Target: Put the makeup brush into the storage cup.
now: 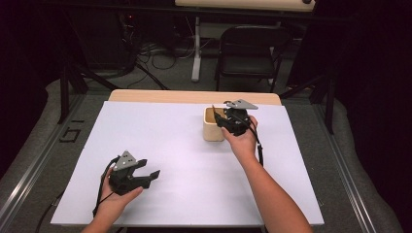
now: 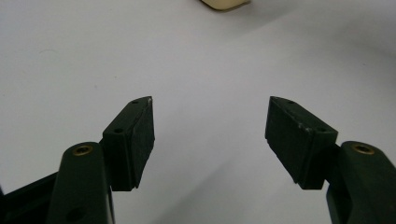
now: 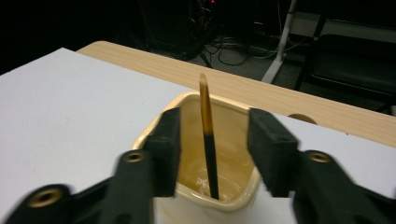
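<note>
- One cream holder cup (image 1: 212, 127) stands upright on the far right part of the table, and one dark stick with a golden upper end (image 3: 206, 121) stands inside it, leaning a little against the near wall.
- Two tongs are in use, one in each of the person's hands. The right tongs (image 3: 214, 144) hang just over the cup's near rim with the jaws set apart on either side of the stick — open, touching nothing that can be seen.
- The left tongs (image 1: 145, 174) rest low at the near left of the table, well apart from the cup, jaws spread wide with nothing between them.
- The table (image 1: 160, 145) is covered by one plain white sheet, with a strip of pale wood showing along its far edge. Around it the room is dark: grey floor, one black folding chair (image 1: 250, 53) behind the table, loose cables (image 1: 155, 56) on the floor, and a white table leg.
- The right gripper view shows the cup's glossy inside and where the stick's foot sits at the bottom; the high view gives the layout of both hands. The left gripper view (image 2: 210, 135) shows bare white sheet between its jaws — and a corner of the cup at the top edge.
</note>
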`<state>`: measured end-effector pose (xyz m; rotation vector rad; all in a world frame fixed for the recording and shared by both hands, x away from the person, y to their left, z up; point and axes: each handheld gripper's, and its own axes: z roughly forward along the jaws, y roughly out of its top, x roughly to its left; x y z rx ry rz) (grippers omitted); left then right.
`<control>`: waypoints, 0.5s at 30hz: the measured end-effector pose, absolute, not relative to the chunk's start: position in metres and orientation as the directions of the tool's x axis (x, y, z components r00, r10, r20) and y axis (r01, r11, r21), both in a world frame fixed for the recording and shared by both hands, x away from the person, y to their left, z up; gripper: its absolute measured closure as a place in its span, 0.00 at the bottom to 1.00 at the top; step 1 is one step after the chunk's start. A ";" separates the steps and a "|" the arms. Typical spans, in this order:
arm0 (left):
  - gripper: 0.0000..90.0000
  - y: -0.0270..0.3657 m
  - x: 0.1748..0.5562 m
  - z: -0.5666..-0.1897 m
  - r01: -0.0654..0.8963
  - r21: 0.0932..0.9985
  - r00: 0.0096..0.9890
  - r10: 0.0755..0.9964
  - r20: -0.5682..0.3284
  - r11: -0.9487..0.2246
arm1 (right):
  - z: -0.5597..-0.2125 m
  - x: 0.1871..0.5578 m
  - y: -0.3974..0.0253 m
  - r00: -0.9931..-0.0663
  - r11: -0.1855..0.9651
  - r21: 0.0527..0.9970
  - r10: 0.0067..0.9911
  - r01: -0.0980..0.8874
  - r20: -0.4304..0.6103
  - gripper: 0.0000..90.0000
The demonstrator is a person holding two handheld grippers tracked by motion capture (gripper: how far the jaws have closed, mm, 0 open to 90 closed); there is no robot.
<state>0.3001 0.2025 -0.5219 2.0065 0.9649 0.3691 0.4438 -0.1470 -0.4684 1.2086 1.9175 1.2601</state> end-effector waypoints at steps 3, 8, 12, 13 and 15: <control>0.37 0.203 0.300 -0.522 0.495 0.802 0.656 0.749 -0.093 -0.334 | -0.467 0.440 -0.149 -0.455 0.168 0.912 0.890 0.374 0.023 0.46; 0.37 0.202 0.300 -0.522 0.493 0.803 0.656 0.749 -0.092 -0.333 | -0.467 0.434 -0.153 -0.463 0.176 0.908 0.886 0.380 0.022 0.38; 0.37 0.203 0.300 -0.521 0.496 0.804 0.653 0.752 -0.095 -0.328 | -0.466 0.427 -0.154 -0.474 0.206 0.897 0.881 0.390 0.003 0.37; 0.37 0.203 0.300 -0.521 0.495 0.804 0.652 0.752 -0.093 -0.330 | -0.466 0.424 -0.155 -0.479 0.214 0.900 0.878 0.380 -0.006 0.37; 0.37 0.204 0.300 -0.521 0.493 0.805 0.653 0.752 -0.093 -0.329 | -0.466 0.419 -0.156 -0.486 0.216 0.902 0.874 0.374 -0.007 0.37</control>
